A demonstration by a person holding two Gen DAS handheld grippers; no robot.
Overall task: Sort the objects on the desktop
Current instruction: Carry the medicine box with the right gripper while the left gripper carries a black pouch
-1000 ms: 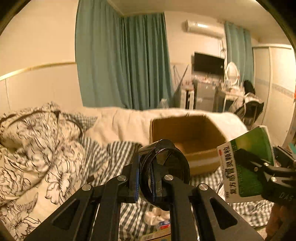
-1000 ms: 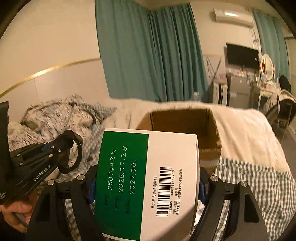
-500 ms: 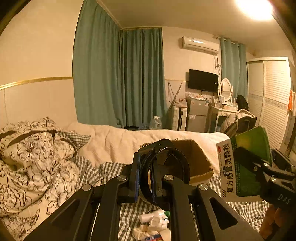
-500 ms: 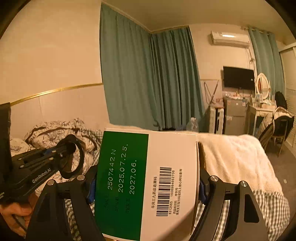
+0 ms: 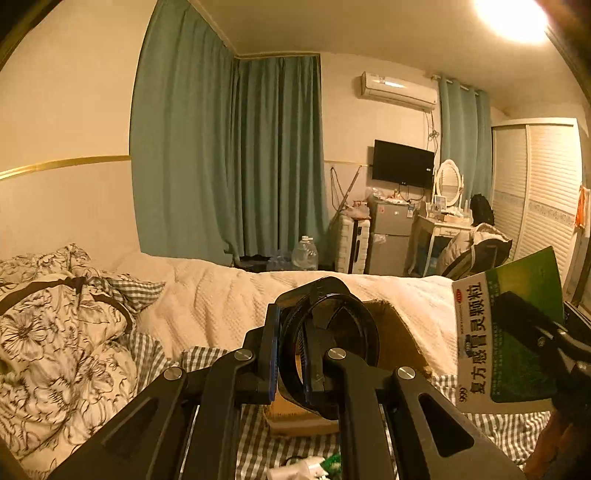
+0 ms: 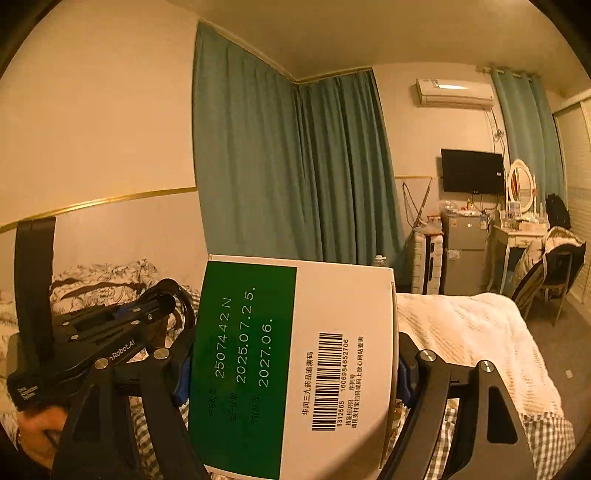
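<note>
Right wrist view: one medicine box (image 6: 295, 354), two tongs (image 6: 291, 373).

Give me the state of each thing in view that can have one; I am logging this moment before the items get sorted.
left gripper: shut on the black ring, lifted.
black ring: pinched edge-on, off the bed.
right gripper: clamped on the medicine box.
medicine box: closed, held in the air.
cardboard box: open-topped, resting on the bed.
curtains: drawn shut.
television: screen dark.
ceiling light: on.
</note>
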